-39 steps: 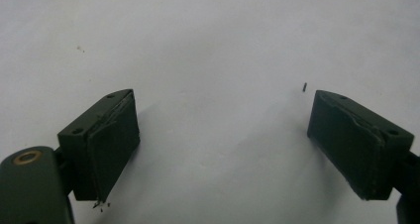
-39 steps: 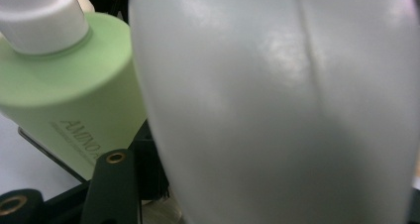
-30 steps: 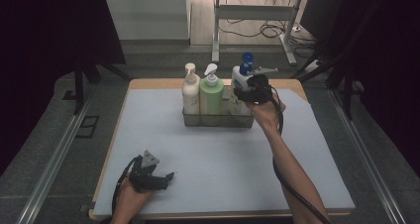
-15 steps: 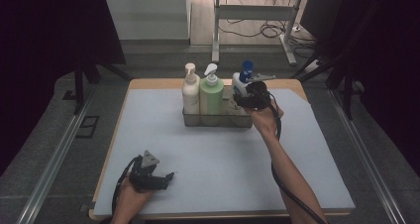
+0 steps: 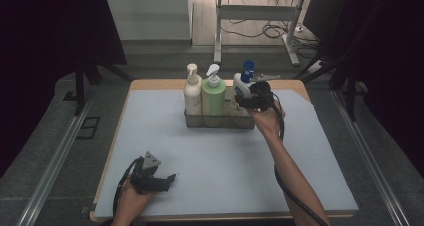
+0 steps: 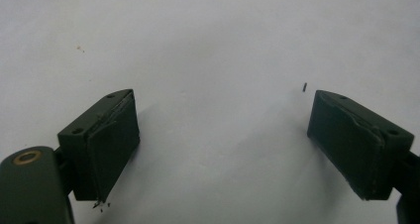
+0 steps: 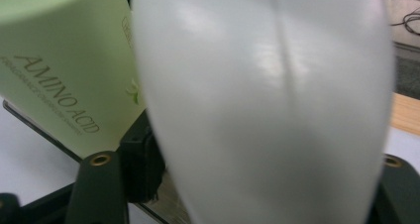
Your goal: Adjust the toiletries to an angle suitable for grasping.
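Observation:
A wire basket at the back of the table holds a cream pump bottle, a green pump bottle and a white bottle with a blue cap. My right gripper is shut on the white bottle at the basket's right end. In the right gripper view the white bottle sits between the jaws, with the green bottle just left of it. My left gripper rests near the front left of the table, open, with nothing but bare mat between its jaws.
A pale blue mat covers the wooden table. Past the far edge stand a desk frame and floor cables. Metal rails run along both sides of the table.
My right gripper has come down and slightly left with the white bottle, which now sits lower in the basket beside the green bottle. The left gripper has stayed still.

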Available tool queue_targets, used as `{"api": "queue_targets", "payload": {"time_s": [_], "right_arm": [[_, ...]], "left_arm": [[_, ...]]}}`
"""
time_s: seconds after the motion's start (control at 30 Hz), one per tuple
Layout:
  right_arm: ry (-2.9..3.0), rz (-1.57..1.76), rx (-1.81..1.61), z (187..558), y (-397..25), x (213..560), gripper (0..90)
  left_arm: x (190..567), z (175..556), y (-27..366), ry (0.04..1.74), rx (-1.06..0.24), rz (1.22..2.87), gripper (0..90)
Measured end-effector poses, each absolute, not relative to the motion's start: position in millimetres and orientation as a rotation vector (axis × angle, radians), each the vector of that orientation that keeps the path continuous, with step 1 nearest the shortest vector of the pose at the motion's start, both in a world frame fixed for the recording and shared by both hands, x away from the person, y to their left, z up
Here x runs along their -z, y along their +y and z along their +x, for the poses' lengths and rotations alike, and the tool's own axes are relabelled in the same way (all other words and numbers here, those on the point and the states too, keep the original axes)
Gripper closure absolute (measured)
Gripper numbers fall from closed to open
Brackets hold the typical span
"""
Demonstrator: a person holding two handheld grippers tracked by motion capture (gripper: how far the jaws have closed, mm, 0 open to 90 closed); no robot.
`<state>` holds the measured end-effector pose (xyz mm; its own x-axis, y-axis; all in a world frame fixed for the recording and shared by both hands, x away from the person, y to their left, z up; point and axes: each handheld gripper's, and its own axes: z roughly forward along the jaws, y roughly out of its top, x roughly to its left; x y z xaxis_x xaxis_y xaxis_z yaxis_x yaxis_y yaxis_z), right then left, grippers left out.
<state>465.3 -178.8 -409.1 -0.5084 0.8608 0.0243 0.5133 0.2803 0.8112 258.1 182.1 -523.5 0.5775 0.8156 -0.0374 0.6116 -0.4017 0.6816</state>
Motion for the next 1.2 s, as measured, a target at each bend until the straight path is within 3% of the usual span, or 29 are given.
{"api": "queue_targets", "payload": {"time_s": [0.43,0.6,0.97,1.1,1.2], "right_arm": [[2.179,1.245,-1.137,451,-191,412,31.8],[2.192,1.219,-1.125,441,-198,414,36.3],[2.194,1.204,-1.110,423,-217,415,57.5],[2.163,1.221,-1.069,420,-225,416,77.3],[2.159,1.246,-1.077,421,-228,416,85.1]], "left_arm": [[524,258,182,1.132,-0.401,2.148,12.3],[523,258,182,1.130,-0.402,2.155,12.3],[524,258,182,1.134,-0.402,2.148,12.3],[524,258,182,1.134,-0.402,2.148,12.2],[523,258,182,1.132,-0.402,2.152,12.3]]}}
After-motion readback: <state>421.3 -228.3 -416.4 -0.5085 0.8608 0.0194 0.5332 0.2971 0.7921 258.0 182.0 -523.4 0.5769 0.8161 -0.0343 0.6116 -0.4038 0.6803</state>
